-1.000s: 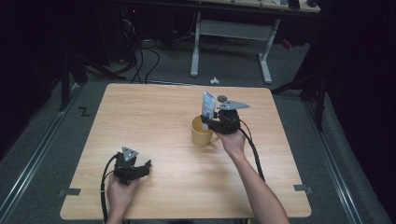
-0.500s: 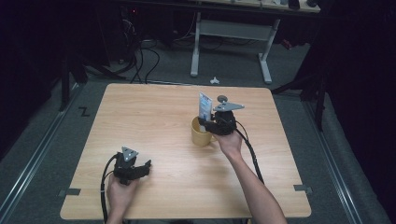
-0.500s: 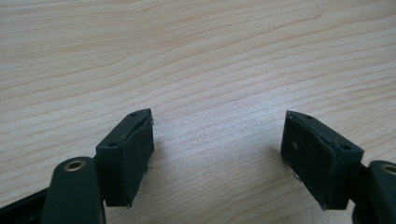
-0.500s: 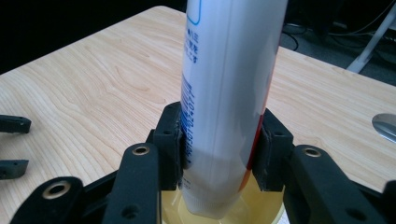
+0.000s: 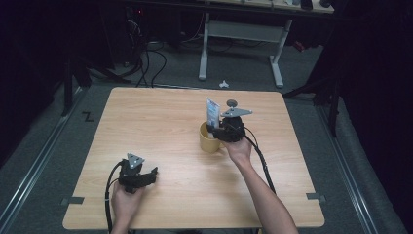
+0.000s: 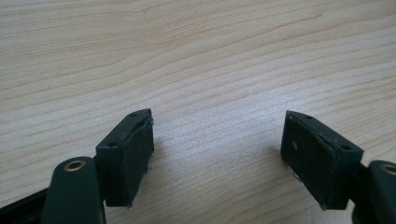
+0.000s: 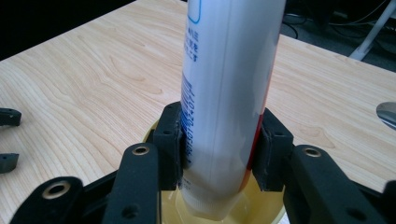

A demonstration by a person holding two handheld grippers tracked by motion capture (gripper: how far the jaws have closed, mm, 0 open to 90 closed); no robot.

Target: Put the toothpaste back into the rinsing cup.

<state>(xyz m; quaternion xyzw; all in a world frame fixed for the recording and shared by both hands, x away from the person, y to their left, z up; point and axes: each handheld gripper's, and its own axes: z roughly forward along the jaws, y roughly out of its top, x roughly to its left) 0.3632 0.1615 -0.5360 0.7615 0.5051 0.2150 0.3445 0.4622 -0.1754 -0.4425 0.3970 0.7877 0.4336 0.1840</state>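
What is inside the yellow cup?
A white tube stands upright in the yellow cup, cap end down, gripped on both sides by the right gripper. The cup's bottom is hidden by the tube and jaws, so anything else inside cannot be seen.

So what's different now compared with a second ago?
Very little. The right gripper has kept its hold on the white tube, standing it cap-down in the yellow mug; the tube has shifted only slightly over the mug. The left gripper has stayed open and idle near the front of the wooden table, and the mug has not moved.
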